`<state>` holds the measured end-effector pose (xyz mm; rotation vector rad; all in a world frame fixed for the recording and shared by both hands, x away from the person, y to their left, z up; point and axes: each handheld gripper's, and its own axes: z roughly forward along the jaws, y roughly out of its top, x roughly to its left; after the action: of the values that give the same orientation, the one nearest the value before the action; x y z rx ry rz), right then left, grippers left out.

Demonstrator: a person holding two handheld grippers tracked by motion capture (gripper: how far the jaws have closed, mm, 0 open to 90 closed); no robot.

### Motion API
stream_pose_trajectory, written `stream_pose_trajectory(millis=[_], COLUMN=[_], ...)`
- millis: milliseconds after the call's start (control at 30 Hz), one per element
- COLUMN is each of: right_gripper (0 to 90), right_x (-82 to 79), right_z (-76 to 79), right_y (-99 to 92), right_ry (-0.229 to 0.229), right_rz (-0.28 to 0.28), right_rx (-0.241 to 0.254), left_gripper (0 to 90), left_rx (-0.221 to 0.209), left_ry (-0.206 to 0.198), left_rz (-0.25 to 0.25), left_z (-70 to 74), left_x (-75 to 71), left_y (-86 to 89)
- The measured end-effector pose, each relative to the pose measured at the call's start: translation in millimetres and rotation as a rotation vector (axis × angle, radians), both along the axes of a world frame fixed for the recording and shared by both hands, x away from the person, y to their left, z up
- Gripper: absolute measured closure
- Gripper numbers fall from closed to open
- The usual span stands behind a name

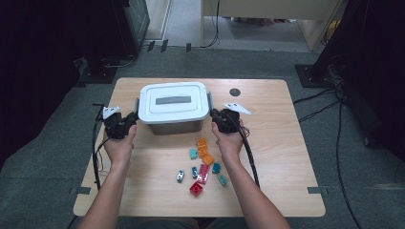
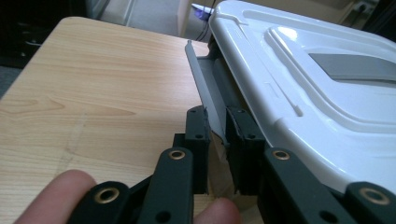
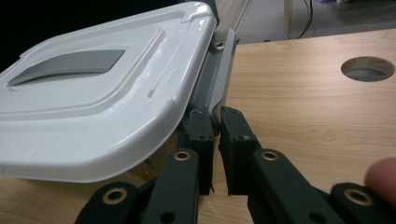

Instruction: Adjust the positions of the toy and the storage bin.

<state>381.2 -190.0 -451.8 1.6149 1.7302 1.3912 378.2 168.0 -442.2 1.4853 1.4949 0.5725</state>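
Your forearms come in from the bottom of the high view onto the wooden surface (image 1: 286, 143), which carries a white-lidded storage box (image 1: 174, 107) near its far middle. Your left gripper (image 2: 215, 140) is pinching the grey latch (image 2: 205, 93) on the box's left end, and your right gripper (image 3: 218, 140) is pinching the grey latch (image 3: 223, 74) on its right end. Small coloured toy bricks (image 1: 203, 167) lie scattered just in front of the box, between your hands

Overhead light was even and bright on my table (image 1: 267, 191). The lid (image 2: 327, 116) showed glare; my near fingers blurred.
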Motion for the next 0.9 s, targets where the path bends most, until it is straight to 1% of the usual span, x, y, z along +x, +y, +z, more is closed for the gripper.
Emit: stream_pose_trajectory(millis=[100,167,300,333,400,433,467,500,600,667,733,800,833,900], right_gripper=[88.4,88.4,88.2,86.7,81.8,81.8,78.5,77.6,79.2,80.6,81.6,82.6,83.1,84.2], right_x=[-1.5,-3.2,-6.1,-6.8,-5.8,-5.8,-4.8,-4.2,-1.3,-0.8,-2.1,-4.1,-4.8,-7.0], right_z=[-2.1,-3.3,-4.3,-4.3,-4.0,-4.0,-3.6,-2.6,-1.9,-2.0,-1.1,1.0,1.6,3.1], right_y=[0.0,-1.0,-1.6,-1.9,-2.5,-2.5,-2.9,-2.3,-0.3,1.5,2.8,1.8,1.2,0.2], right_ry=[0.007,0.011,0.009,0.018,0.034,0.034,0.041,0.028,0.021,0.016,0.022,0.046,0.057,0.083], right_rz=[0.004,0.006,0.015,0.015,0.01,0.01,0.008,-0.015,-0.033,-0.045,-0.049,-0.047,-0.045,-0.04], right_rx=[0.001,0.018,0.028,0.06,0.104,0.104,0.127,0.143,0.141,0.135,0.131,0.151,0.158,0.172], left_gripper=[82.2,82.3,82.2,82.2,82.4,82.4,82.4,82.9,83.3,83.1,83.2,83.4,83.6,84.2], left_rx=[-0.016,-0.024,-0.039,-0.049,-0.049,-0.049,-0.05,-0.046,-0.048,-0.048,-0.053,-0.06,-0.078,-0.08], left_ry=[0.01,0.021,0.024,0.027,0.03,0.03,0.032,0.035,0.038,0.048,0.064,0.071,0.091,0.104], left_rz=[-0.009,-0.02,-0.031,-0.031,-0.033,-0.033,-0.031,-0.033,-0.039,-0.042,-0.044,-0.047,-0.069,-0.083], left_z=[0.3,1.0,0.6,0.3,0.6,0.6,0.9,1.1,1.4,2.3,3.7,4.5,5.8,6.7], left_x=[-0.5,-1.6,-2.8,-3.3,-3.4,-3.4,-3.7,-4.4,-5.2,-6.4,-8.4,-9.6,-12.1,-16.4], left_y=[2.2,4.5,7.8,10.0,10.3,10.3,10.0,10.2,11.0,12.1,13.3,14.1,16.8,19.0])
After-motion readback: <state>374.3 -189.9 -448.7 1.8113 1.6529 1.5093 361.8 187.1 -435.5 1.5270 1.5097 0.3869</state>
